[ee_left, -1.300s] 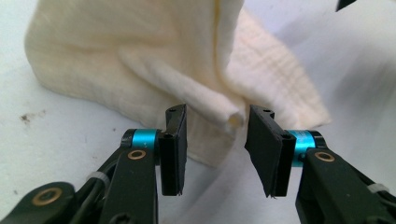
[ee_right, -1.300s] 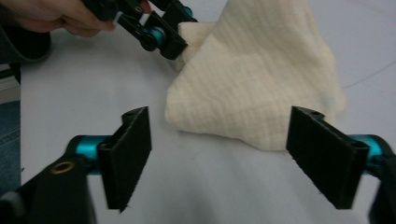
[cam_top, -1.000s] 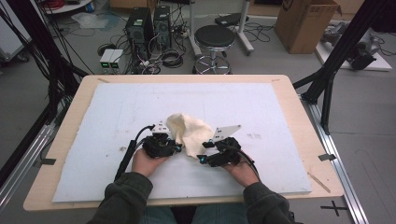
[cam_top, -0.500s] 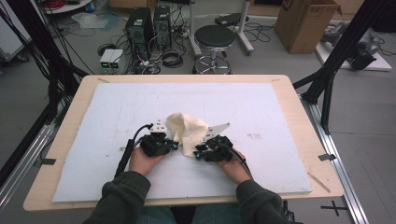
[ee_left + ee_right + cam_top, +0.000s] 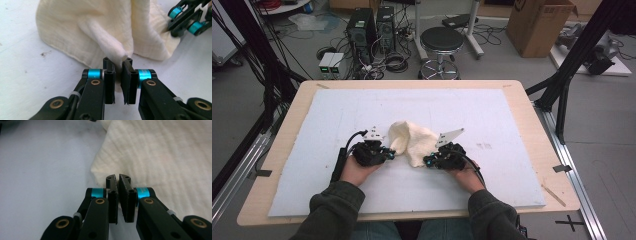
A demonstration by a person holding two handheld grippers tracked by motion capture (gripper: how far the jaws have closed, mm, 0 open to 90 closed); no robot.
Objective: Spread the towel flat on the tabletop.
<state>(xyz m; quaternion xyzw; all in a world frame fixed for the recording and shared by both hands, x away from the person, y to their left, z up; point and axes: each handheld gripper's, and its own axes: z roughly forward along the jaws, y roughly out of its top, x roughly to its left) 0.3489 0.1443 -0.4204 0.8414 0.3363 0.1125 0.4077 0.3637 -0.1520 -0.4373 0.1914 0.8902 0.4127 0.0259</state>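
A crumpled cream cloth (image 5: pixel 414 142) lies on the white foam board (image 5: pixel 492 115) between both grippers. My left gripper (image 5: pixel 389 151) is at the cloth's left side. In the left gripper view it (image 5: pixel 118 61) pinches a raised fold of the cloth (image 5: pixel 100 27), its jaws having closed on it a moment ago. My right gripper (image 5: pixel 428 161) is at the cloth's lower right edge. In the right gripper view its jaws (image 5: pixel 117 178) have just been closing and now stand shut on the hem of the cloth (image 5: pixel 162 157). The right gripper (image 5: pixel 186 18) also appears far off in the left gripper view.
The foam board rests on a wooden table (image 5: pixel 542 125). A thin wooden stick (image 5: pixel 553 195) lies near the table's right front edge. Beyond the table stand a stool (image 5: pixel 442 42), computer cases (image 5: pixel 372 25) and a cardboard box (image 5: pixel 539 25).
The left hand has shifted a little to the left and lifted slightly with its fold of cloth. The right gripper has edged in against the cloth's edge.
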